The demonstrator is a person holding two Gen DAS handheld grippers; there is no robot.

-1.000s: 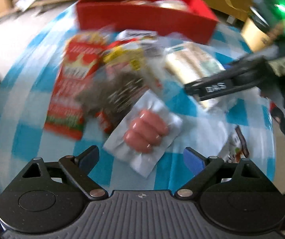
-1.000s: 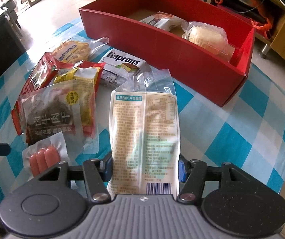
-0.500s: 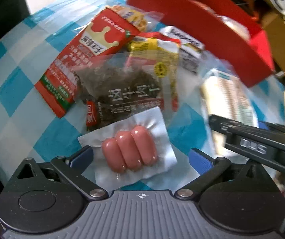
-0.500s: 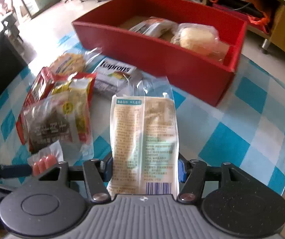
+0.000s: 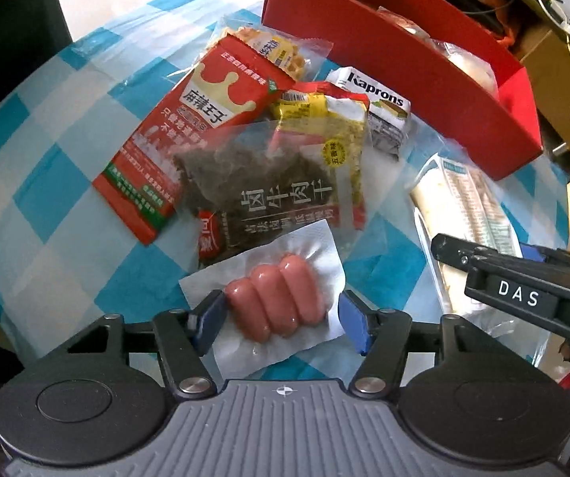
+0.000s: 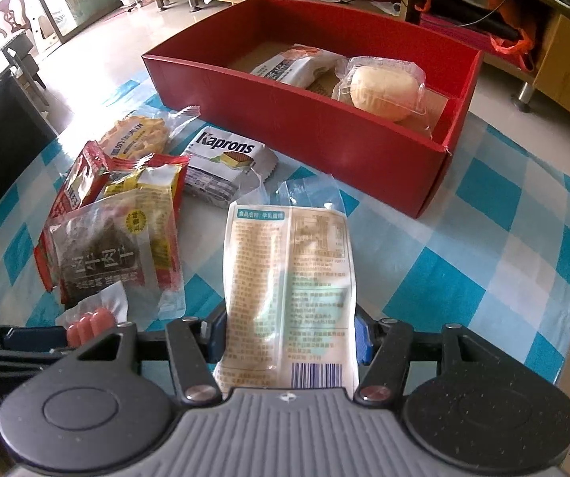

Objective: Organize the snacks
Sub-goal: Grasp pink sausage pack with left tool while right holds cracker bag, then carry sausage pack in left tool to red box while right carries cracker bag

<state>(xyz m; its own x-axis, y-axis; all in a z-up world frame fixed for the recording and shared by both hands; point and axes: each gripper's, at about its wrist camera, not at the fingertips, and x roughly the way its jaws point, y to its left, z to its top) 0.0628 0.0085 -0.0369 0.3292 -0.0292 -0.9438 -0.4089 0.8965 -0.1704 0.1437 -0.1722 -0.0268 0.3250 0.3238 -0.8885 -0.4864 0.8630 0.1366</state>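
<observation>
Nearest: left gripper (image 5: 281,320) narrowed around sausage pack (image 5: 273,306), jaws just closed in from wide; left pad touching, right pad contact not confirmable. Right gripper (image 6: 286,336) clamped on the long cream bread packet (image 6: 288,290), unchanged against the earlier frames. Mid-table: 5 loose packets remaining, including beef jerky pouch (image 5: 269,194) and Kaprons wafer (image 5: 384,113). Farthest: red box (image 6: 316,127) containing 2 wrapped items only. Estimated progress: early, most sorting outstanding.
</observation>
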